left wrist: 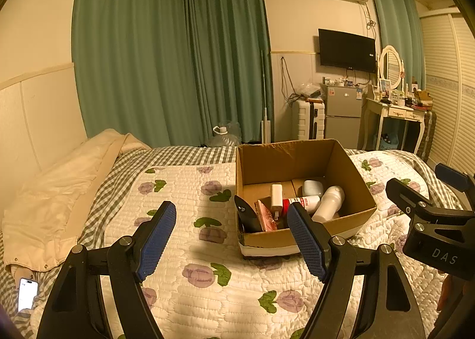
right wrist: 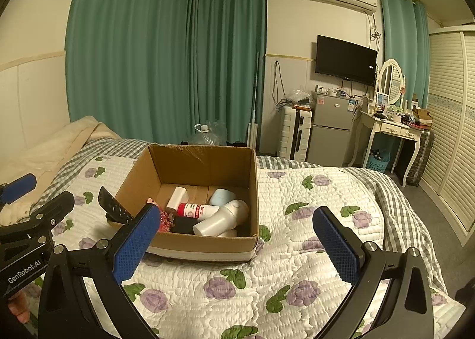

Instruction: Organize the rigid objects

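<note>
An open cardboard box (left wrist: 297,158) (right wrist: 204,161) stands on the floral quilt. Inside lie a white charger (left wrist: 276,195) (right wrist: 177,199), a red-and-white tube (left wrist: 302,202) (right wrist: 197,210), a white bottle (left wrist: 328,204) (right wrist: 222,218), a pale blue case (left wrist: 312,187) (right wrist: 222,196) and a pink patterned item (left wrist: 265,215) (right wrist: 164,220). A black remote (left wrist: 247,214) (right wrist: 114,209) leans over the box's left wall. My left gripper (left wrist: 231,241) is open and empty, in front of the box's left corner. My right gripper (right wrist: 237,247) is open and empty, in front of the box.
A cream duvet (left wrist: 56,196) lies at the bed's left. A phone (left wrist: 27,293) lies at the left edge. Beyond the bed stand a water jug (right wrist: 204,134), a suitcase (right wrist: 297,131), a fridge (right wrist: 331,128) and a dressing table (right wrist: 392,128). Bare quilt (right wrist: 311,199) lies right of the box.
</note>
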Available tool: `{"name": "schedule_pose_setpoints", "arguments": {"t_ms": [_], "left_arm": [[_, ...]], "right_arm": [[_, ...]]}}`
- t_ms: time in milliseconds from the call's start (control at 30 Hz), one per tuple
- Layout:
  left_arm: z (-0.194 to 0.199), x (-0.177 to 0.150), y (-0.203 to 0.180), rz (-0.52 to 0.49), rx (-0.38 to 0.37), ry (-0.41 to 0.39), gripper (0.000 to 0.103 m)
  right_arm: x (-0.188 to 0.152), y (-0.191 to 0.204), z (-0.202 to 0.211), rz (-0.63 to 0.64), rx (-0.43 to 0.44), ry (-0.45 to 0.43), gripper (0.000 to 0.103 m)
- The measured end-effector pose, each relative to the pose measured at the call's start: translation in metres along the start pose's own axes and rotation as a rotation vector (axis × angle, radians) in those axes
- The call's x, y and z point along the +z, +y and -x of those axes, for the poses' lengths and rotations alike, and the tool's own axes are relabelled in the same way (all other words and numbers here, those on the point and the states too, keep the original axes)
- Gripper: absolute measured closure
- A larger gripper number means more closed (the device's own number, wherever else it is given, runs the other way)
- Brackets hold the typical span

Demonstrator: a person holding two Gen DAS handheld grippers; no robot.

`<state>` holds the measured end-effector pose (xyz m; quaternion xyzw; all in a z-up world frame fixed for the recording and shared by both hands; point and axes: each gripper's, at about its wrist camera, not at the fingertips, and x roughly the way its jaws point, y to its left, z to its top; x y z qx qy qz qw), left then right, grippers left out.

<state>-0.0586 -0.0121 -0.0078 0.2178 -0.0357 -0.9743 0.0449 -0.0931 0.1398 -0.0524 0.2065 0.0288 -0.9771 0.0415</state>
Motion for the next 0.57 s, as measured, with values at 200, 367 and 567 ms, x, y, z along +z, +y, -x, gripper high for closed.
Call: {"name": "schedule_pose_setpoints", "arguments": {"t_ms": [200,367,567], "left_arm": [[0.0006,-0.0001,-0.0009,0.000,0.003,0.002,0.023],[0.0004,-0.0002,-0.0008,0.000,0.002,0.003,0.023],[0.0003,-0.0010,-0.0009,0.001,0.007,0.005,0.023]], "right_arm": [[0.0001,-0.0001,-0.0001,0.000,0.000,0.000,0.000],[-0.0016,0.0000,-0.0013,-0.001,-0.003,0.008,0.000],[-0.0033,-0.0002,-0.0022,-0.003,-0.008,0.013,0.000]]}}
